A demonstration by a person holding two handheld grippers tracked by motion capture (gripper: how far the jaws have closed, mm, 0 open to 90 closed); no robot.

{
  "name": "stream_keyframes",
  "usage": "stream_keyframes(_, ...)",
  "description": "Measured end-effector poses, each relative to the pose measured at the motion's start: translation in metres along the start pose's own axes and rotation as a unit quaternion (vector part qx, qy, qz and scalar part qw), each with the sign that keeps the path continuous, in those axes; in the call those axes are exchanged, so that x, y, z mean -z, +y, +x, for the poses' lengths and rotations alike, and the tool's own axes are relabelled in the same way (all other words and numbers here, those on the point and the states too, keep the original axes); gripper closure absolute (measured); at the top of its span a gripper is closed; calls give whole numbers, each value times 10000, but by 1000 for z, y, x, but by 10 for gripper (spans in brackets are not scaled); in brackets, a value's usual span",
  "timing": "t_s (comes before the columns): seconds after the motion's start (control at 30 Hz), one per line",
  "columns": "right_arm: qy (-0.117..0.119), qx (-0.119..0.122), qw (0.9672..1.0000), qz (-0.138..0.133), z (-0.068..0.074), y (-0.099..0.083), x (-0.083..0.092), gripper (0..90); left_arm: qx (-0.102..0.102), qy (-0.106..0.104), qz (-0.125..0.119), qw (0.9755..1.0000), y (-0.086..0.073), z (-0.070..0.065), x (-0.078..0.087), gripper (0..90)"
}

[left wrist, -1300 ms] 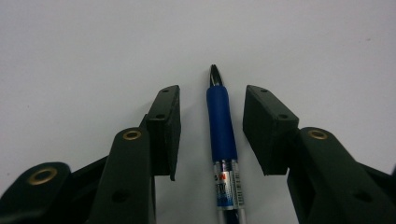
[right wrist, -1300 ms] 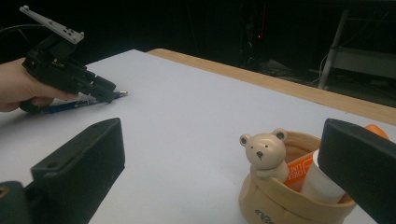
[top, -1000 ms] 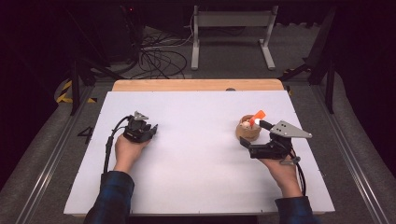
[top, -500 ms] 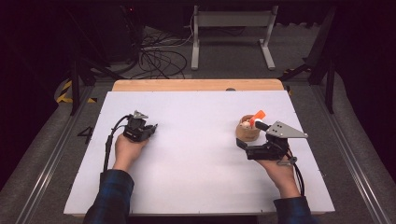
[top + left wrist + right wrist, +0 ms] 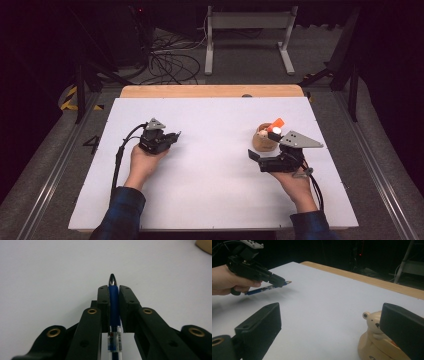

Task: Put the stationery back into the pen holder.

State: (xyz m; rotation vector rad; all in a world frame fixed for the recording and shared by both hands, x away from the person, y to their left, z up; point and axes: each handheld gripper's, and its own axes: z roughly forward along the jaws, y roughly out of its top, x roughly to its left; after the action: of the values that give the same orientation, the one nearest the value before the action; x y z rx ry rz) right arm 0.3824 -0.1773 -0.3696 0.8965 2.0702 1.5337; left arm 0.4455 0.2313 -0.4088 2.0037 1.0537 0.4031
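Blue-barrelled ballpoint pen (image 5: 114,305) with a silver tip is clamped between the jaws of the left gripper (image 5: 172,136), just closed on it, clear of the white tabletop (image 5: 210,165). Pick-up judged complete. Right gripper (image 5: 254,156) stands released beside the tan bear-shaped holder (image 5: 374,340). Next: carrying the pen across and aligning it.

From my station I see a white surface (image 5: 215,200) whose far edge is backed by a light wooden strip (image 5: 210,91). Beyond that far edge, on the grey floor (image 5: 320,60), a tangle of black cables (image 5: 167,62) lies towards the left, and a pale metal stand (image 5: 247,22) with two feet sits near the middle. Yellow-and-black tape (image 5: 75,97) marks the floor off the far left corner. A metal rail (image 5: 47,175) runs along the left edge.
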Motion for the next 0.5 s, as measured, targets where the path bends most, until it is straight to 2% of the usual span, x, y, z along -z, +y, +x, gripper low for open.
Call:
stream_keyframes(0.13,64,8,10000,39,2,-1,-3,77,-41,-131,-244,9996,5,-11,2,803)
stream_keyframes(0.23,93,-13,9999,130,5,-2,-7,105,-34,-309,-441,9985,9,-20,3,802)
stream_keyframes(0.5,155,-42,9993,337,14,-4,-17,211,-195,-509,-720,9959,18,-42,4,803)
